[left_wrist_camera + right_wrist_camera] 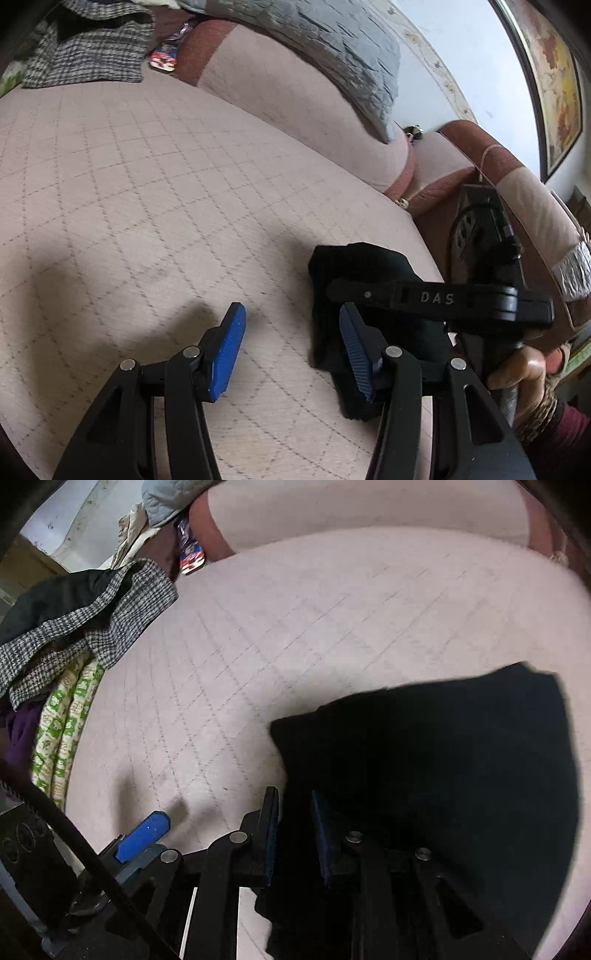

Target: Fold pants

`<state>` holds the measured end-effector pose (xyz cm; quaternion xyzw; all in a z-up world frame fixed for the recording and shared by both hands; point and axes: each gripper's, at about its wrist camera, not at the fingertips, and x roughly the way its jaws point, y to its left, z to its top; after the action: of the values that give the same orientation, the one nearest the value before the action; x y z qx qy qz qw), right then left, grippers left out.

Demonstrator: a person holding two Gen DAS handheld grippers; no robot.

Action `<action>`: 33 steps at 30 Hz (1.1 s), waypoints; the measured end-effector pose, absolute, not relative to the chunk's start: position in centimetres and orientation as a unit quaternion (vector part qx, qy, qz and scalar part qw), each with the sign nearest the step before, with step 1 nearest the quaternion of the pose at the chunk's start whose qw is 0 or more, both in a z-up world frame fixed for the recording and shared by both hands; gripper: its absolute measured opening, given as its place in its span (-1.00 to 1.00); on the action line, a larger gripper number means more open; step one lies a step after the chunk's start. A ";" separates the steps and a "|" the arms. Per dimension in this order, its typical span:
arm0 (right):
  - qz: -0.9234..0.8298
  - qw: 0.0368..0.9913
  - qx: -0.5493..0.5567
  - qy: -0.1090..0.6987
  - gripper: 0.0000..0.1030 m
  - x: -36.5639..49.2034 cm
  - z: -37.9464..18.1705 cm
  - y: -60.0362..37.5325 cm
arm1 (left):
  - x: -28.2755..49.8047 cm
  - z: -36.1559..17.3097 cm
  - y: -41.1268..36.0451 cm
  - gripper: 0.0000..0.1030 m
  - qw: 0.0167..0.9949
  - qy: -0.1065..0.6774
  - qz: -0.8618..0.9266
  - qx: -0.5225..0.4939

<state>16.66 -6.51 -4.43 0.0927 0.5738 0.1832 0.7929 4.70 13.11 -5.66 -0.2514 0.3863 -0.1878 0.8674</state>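
The black pants (436, 768) lie folded in a dark bundle on the pink quilted sofa seat (295, 635). My right gripper (293, 834) is closed down on the bundle's near left edge, with dark cloth between its pads. In the left wrist view the pants (362, 266) sit at the right, with the right gripper (436, 299) across them. My left gripper (291, 347) is open and empty just left of the bundle, above the seat. Its blue pad also shows in the right wrist view (142, 836).
A checked garment (85, 627) and a green patterned cloth (62, 731) are piled at the seat's left end. A grey quilted blanket (332, 48) drapes over the backrest. The sofa armrest (517, 192) is at the right, and a picture frame (557, 85) hangs on the wall.
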 end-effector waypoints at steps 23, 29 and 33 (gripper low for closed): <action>0.187 0.791 0.232 0.534 -0.50 15.6 -2.5 -12.0 | 5.4 -6.8 13.9 0.03 0.843 0.416 -0.183 -0.287; 0.137 0.801 0.280 0.511 -0.47 10.1 -3.4 -20.6 | 5.2 -7.2 13.2 0.03 0.845 0.420 -0.182 -0.277; 0.122 0.802 0.332 0.481 -0.48 6.1 -4.0 -26.5 | 4.5 -7.4 12.8 0.03 0.851 0.414 -0.177 -0.271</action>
<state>6.11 -26.51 -3.97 0.3321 0.4809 0.1218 0.8022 4.48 12.83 -7.37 -0.2708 0.4142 -0.1773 0.8507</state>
